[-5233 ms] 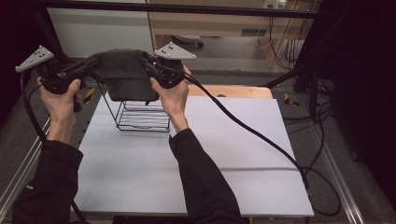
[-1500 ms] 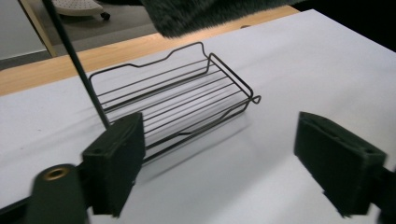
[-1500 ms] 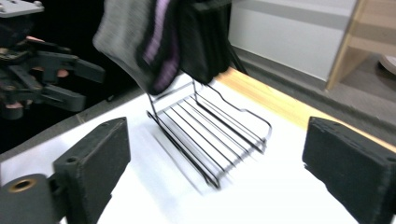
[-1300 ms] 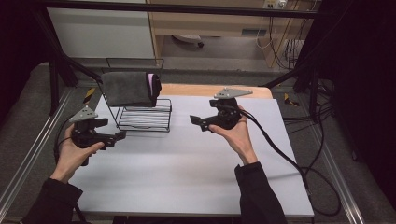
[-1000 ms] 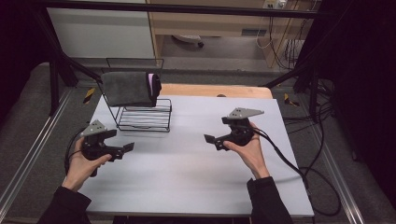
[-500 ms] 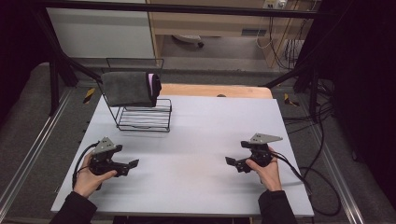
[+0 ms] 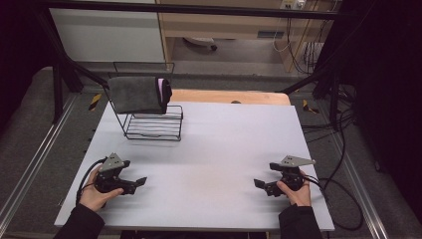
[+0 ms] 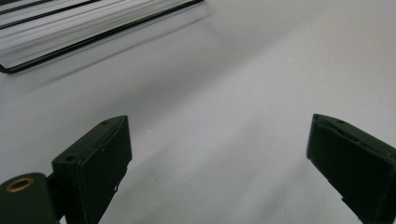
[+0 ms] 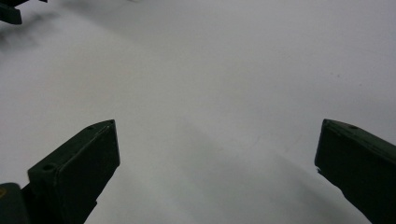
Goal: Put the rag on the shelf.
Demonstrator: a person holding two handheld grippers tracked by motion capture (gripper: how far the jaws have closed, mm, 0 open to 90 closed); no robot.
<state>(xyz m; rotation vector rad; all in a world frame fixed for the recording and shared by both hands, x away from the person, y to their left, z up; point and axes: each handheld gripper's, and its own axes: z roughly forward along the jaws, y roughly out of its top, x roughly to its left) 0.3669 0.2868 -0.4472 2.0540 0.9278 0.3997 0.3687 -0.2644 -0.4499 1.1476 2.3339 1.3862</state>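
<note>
High view: left gripper (image 7: 141, 182) at seven o'clock and right gripper (image 7: 260, 184) at five rest spread and empty on the worktop (image 7: 224, 144); the grey towel (image 7: 135, 93), draped over the wire rack (image 7: 152, 127) at eleven, could slip off if bumped.

We count two grippers: the left gripper (image 7: 135, 183) and the right gripper (image 7: 261, 184), each held in one hand, so two hands, the left hand (image 7: 95, 195) and the right hand (image 7: 297, 193). Each gripper has two black jaws, four in all. There is one wire rack (image 7: 153, 127), one grey cloth (image 7: 135, 94) draped on it, and one white table (image 7: 224, 144).
</note>
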